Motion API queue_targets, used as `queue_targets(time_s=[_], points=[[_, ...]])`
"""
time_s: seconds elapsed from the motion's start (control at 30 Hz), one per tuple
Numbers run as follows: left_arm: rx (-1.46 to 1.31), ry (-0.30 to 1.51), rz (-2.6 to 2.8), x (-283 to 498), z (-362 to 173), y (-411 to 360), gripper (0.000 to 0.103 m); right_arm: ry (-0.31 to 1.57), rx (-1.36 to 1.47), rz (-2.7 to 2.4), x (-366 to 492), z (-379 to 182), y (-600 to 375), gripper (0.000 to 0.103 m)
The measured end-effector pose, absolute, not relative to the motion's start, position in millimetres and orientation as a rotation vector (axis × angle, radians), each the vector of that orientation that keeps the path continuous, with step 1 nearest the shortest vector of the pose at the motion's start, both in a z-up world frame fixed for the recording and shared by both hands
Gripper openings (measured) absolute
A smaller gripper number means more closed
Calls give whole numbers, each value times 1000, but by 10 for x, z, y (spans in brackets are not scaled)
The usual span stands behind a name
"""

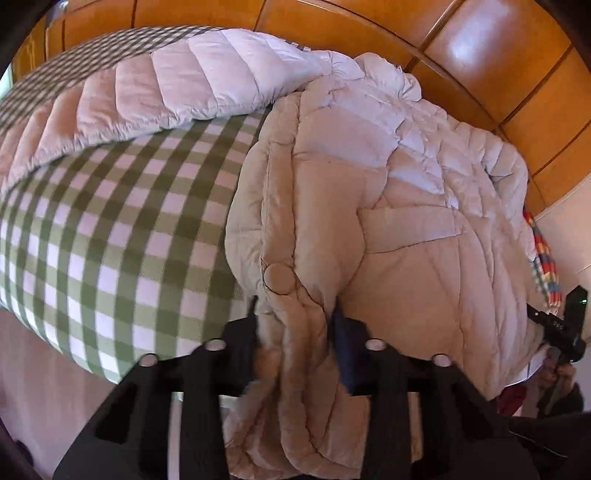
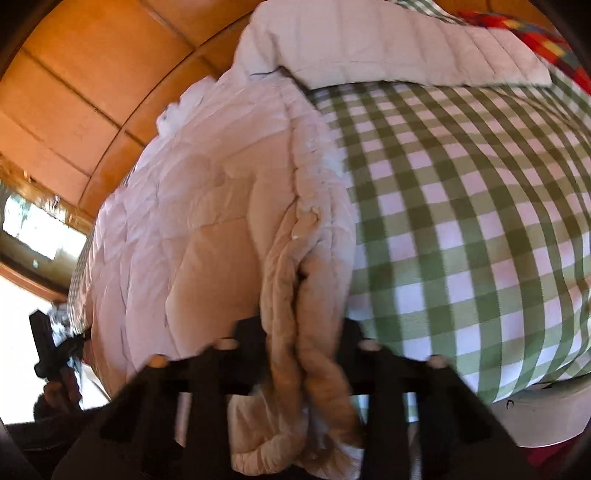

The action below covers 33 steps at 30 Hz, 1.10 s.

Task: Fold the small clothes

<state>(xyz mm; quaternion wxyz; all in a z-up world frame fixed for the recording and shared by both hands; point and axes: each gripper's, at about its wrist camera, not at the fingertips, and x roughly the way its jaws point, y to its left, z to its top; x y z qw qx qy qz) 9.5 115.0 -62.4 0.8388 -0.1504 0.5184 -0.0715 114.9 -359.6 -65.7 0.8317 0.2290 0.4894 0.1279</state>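
Note:
A pale beige quilted puffer jacket [image 1: 388, 206] lies bunched on the green-and-white checked bed cover [image 1: 122, 229]. One sleeve [image 1: 155, 96] stretches away to the far left. My left gripper [image 1: 295, 314] is shut on a thick fold of the jacket's near edge. In the right wrist view the jacket [image 2: 192, 221] fills the left half, with its sleeve [image 2: 388, 48] along the top. My right gripper [image 2: 303, 325] is shut on another bunched fold of the jacket's edge. Each gripper shows small at the other view's edge, the right one [image 1: 561, 325] and the left one [image 2: 44, 343].
Orange wooden cabinet panels [image 1: 498, 55] run behind the bed. A multicoloured striped cloth [image 1: 543, 254] lies at the bed's far side, also seen in the right wrist view [image 2: 524, 33]. The checked cover [image 2: 480, 221] spreads to the right. A bright window [image 2: 33, 229] is at left.

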Motion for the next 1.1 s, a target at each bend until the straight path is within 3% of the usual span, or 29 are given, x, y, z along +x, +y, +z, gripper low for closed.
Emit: queue_targets(time_s=[0.2, 0.27, 0.33, 0.37, 0.4, 0.5, 0.67, 0.8, 0.87, 1.1], points=[[-250, 1108, -96, 254, -538, 1222, 24, 1061, 400, 347, 778, -500, -3491, 11], [-224, 1100, -74, 254, -500, 1167, 31, 1101, 398, 314, 734, -662, -3503, 14], [-198, 1082, -30, 236, -417, 1147, 34, 1110, 414, 297, 728, -707, -3522, 36], [-186, 1053, -13, 223, -340, 1099, 34, 1105, 424, 292, 709, -687, -3542, 66], [-178, 1009, -2, 201, -227, 1057, 36, 1090, 438, 293, 742, -653, -3601, 85], [-221, 895, -19, 144, -21, 1059, 51, 977, 501, 265, 772, -432, -3863, 85], [-237, 831, -157, 317, 145, 639, 51, 790, 831, 128, 1073, -439, -4558, 85], [-128, 872, -282, 490, -18, -1, 51, 685, 1053, -35, 1340, -677, -5148, 64], [-38, 892, -325, 553, -121, -313, 53, 656, 1122, -111, 1501, -802, -5391, 58], [-18, 963, -326, 761, -400, -563, 69, 627, 1193, -240, 1904, -943, -5948, 54]])
